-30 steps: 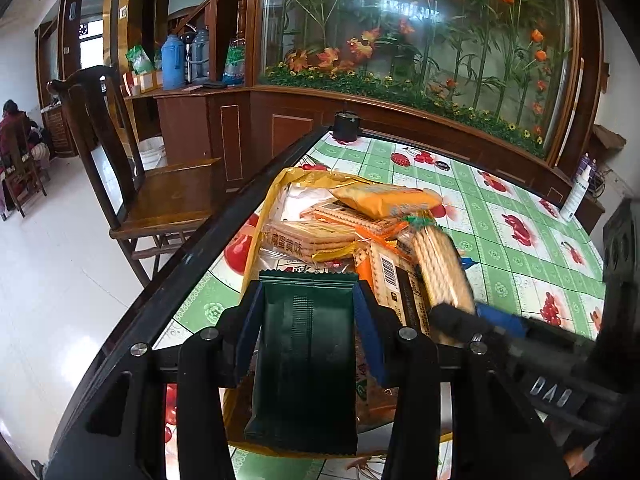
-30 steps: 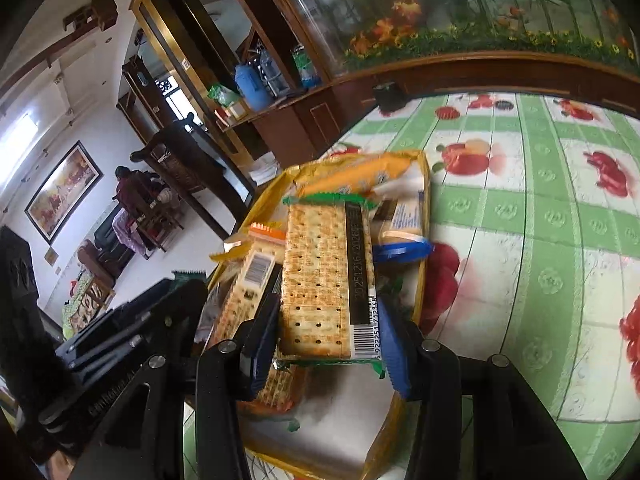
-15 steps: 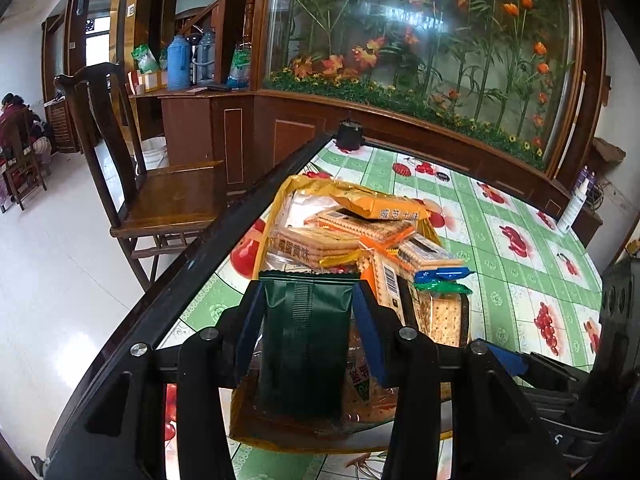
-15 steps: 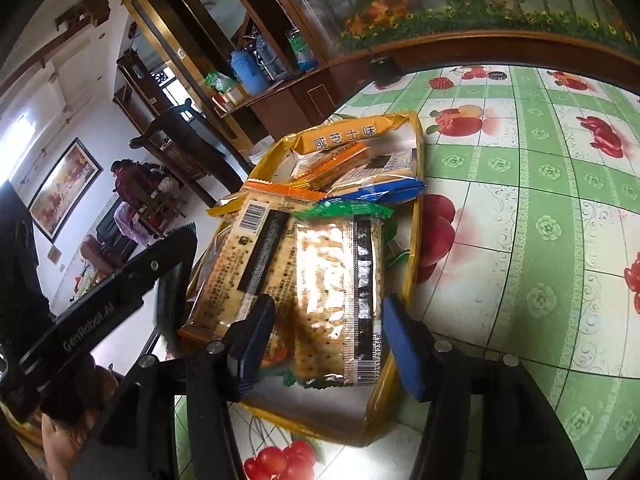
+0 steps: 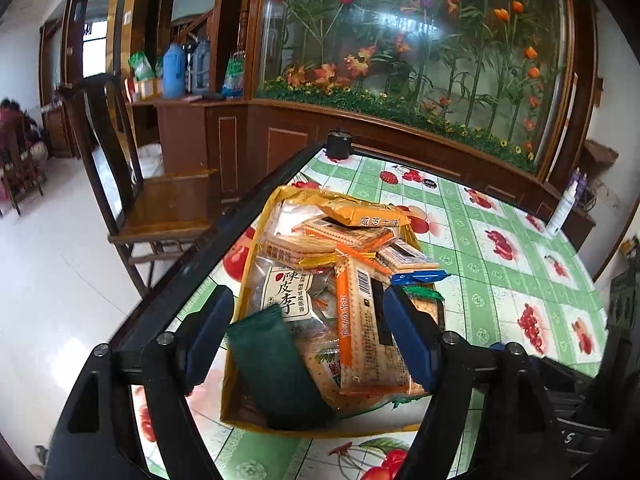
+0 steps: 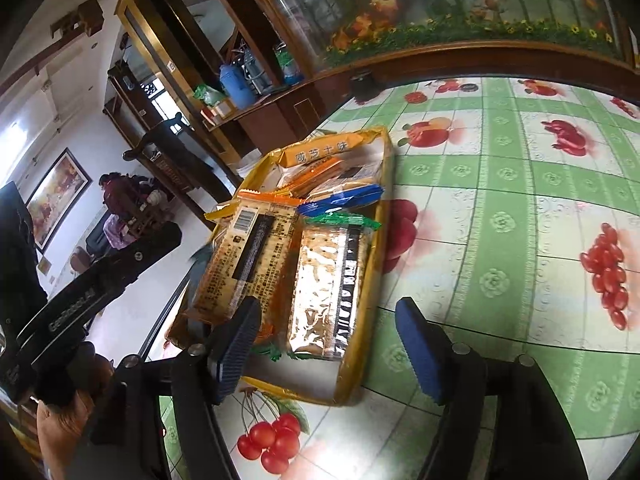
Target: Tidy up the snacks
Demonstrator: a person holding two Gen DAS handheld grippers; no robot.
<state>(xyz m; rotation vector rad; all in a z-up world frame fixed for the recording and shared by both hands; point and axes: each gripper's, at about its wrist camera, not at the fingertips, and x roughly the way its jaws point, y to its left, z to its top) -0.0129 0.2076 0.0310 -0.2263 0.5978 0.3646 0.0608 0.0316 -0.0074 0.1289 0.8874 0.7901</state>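
A yellow tray (image 5: 240, 420) (image 6: 360, 352) on the green fruit-print tablecloth holds several snack packets. A dark green packet (image 5: 276, 364) lies tilted at the tray's near left end, free of my fingers. An orange cracker packet (image 5: 368, 332) (image 6: 248, 256) lies beside it. A green-ended cracker packet (image 6: 328, 288) lies at the tray's right side. My left gripper (image 5: 308, 340) is open and empty above the tray's near end. My right gripper (image 6: 324, 352) is open and empty just in front of the tray.
The table's dark edge (image 5: 224, 240) runs along the left, with a wooden chair (image 5: 160, 208) beyond it. A black cup (image 5: 339, 144) stands at the far corner. A white bottle (image 5: 566, 208) stands at the far right. A planter wall lies behind.
My left gripper opened and let go of the dark green packet, which dropped into the tray. My right gripper opened, released the green-ended cracker packet into the tray, and drew back.
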